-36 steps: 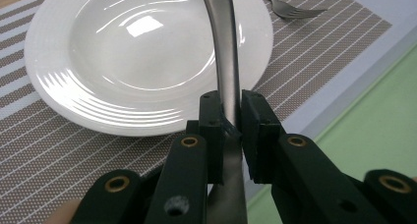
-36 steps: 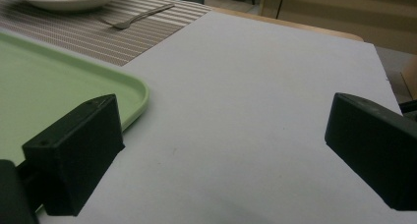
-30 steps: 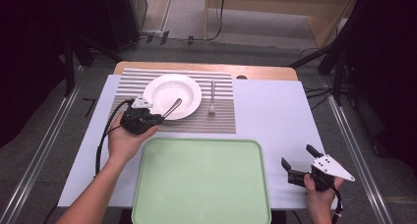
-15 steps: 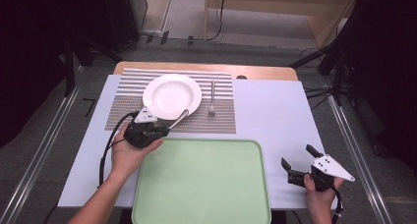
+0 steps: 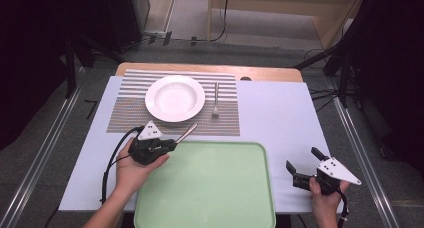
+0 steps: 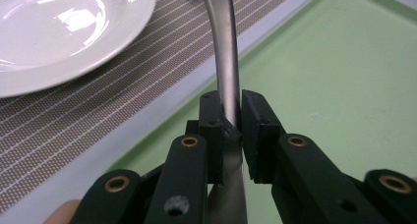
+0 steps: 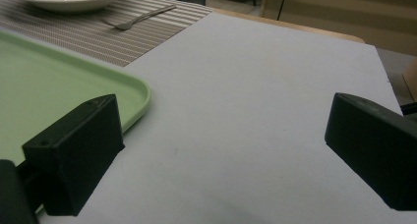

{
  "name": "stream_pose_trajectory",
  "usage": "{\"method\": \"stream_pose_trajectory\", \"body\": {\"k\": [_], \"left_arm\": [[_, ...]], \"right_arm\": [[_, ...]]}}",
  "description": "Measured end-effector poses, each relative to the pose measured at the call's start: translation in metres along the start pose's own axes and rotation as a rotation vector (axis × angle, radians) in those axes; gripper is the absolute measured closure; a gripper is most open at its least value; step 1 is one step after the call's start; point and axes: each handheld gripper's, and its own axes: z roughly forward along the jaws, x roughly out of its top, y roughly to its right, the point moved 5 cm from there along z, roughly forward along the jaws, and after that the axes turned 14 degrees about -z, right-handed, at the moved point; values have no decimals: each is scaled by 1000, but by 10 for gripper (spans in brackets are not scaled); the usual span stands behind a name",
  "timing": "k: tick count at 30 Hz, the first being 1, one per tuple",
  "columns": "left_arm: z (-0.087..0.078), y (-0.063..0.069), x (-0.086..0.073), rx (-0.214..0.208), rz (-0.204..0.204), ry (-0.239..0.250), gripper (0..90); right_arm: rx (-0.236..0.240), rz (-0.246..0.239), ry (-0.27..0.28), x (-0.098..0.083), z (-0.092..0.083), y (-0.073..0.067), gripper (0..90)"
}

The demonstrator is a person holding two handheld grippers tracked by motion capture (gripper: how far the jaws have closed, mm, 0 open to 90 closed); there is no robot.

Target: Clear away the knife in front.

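Looking down from the high view: left tongs [image 5: 172, 144] sit at the green tray's [image 5: 210, 188] 10 o'clock corner, pinching a metal utensil [image 5: 186, 133] whose handle angles toward 1 o'clock, over the striped placemat [image 5: 125, 110]. White plate [image 5: 175, 98] rests on the mat; fork [image 5: 215, 99] lies at its 3 o'clock. Right tongs [image 5: 304, 164] hover at the tray's 3 o'clock, spread apart.

Left gripper view: jaws pressed on the utensil [image 6: 227, 62] above the tray edge [image 6: 344, 62]; plate [image 6: 64, 27] at 10 o'clock.

Right gripper view: jaws wide apart over the pale surface [image 7: 255, 86]; tray corner [image 7: 74, 81] at 9 o'clock, fork [image 7: 140, 16] beyond.
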Motion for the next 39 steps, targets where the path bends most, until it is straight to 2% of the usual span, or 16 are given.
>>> {"method": "stream_pose_trajectory", "body": {"k": [14,26,34,39], "left_arm": [[3,22,-23,-43,11,-15,793],[13,30,-43,-67,-2,-57,793],[16,33,-51,-51,-4,-85,792],[18,38,-56,-33,12,-107,792]], "right_arm": [[-1,-1,-3,0,0,0,2],[-2,-7,-4,0,1,-1,2],[-2,-7,-4,0,0,-1,2],[-3,-9,-5,0,1,-1,2]]}}
